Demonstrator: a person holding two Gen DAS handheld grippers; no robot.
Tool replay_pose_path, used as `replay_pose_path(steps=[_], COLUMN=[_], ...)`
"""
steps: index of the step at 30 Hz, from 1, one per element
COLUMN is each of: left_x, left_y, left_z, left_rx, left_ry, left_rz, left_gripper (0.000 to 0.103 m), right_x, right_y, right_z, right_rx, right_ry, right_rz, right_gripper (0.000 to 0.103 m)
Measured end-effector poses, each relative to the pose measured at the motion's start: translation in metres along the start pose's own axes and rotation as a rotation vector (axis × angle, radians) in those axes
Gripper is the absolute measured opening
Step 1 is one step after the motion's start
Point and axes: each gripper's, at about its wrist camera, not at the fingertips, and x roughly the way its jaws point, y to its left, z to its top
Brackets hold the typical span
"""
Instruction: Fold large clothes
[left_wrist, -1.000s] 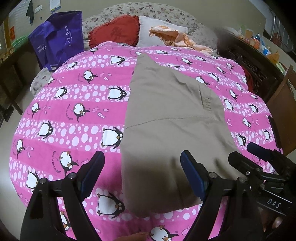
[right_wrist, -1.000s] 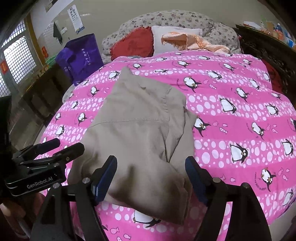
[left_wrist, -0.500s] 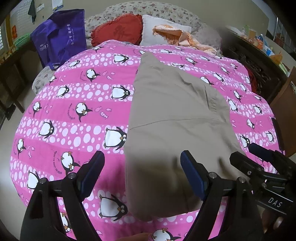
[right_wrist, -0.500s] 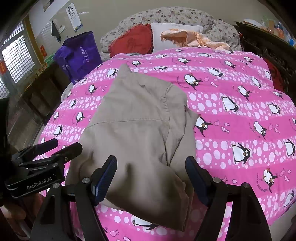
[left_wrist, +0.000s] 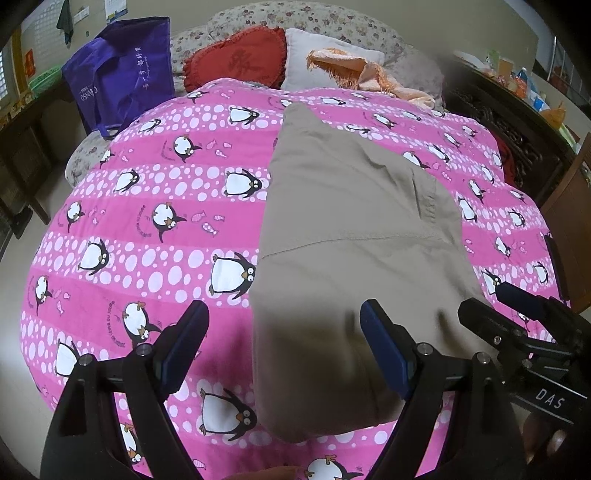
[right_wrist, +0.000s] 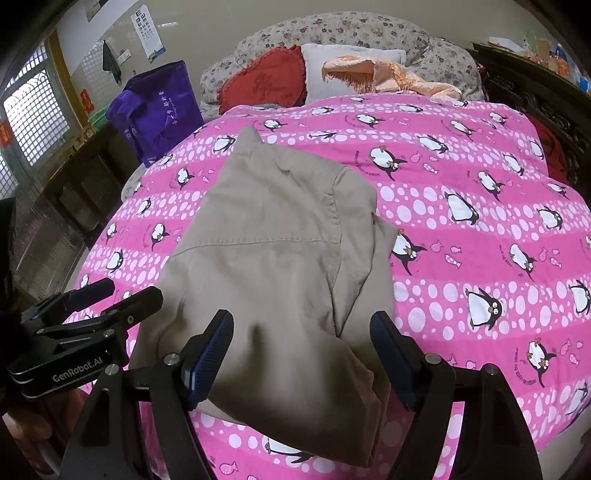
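A large beige garment (left_wrist: 351, 236) lies folded lengthwise on the pink penguin bedspread (left_wrist: 147, 229), its narrow end toward the pillows. It also shows in the right wrist view (right_wrist: 280, 258). My left gripper (left_wrist: 284, 350) is open and empty, hovering over the garment's near left edge. My right gripper (right_wrist: 301, 358) is open and empty above the garment's near end. Each gripper shows in the other's view, the right one (left_wrist: 517, 328) at the right and the left one (right_wrist: 88, 310) at the left.
A red heart cushion (left_wrist: 236, 62), a white pillow (left_wrist: 325, 55) and an orange cloth (left_wrist: 373, 74) lie at the head of the bed. A purple bag (left_wrist: 122, 74) stands at the far left. Dark wooden furniture (left_wrist: 517, 122) runs along the right side.
Both grippers have risen and pulled back slightly, so the garment and bed sit a little lower in view. The garment has not moved. Both grippers stay open.
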Motion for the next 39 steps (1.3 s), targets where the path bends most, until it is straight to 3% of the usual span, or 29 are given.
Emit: replay_pose_path(steps=[39], left_x=[0.008], left_y=[-0.001], left_z=[0.000], left_rx=[-0.002], left_ry=[0.018], left_rz=[0.020], left_gripper=[0.084], right_x=[0.012], right_y=[0.001], right_z=[0.002], right_rx=[-0.007], right_ry=[0.025], right_rz=[0.004], right_gripper=[0.079])
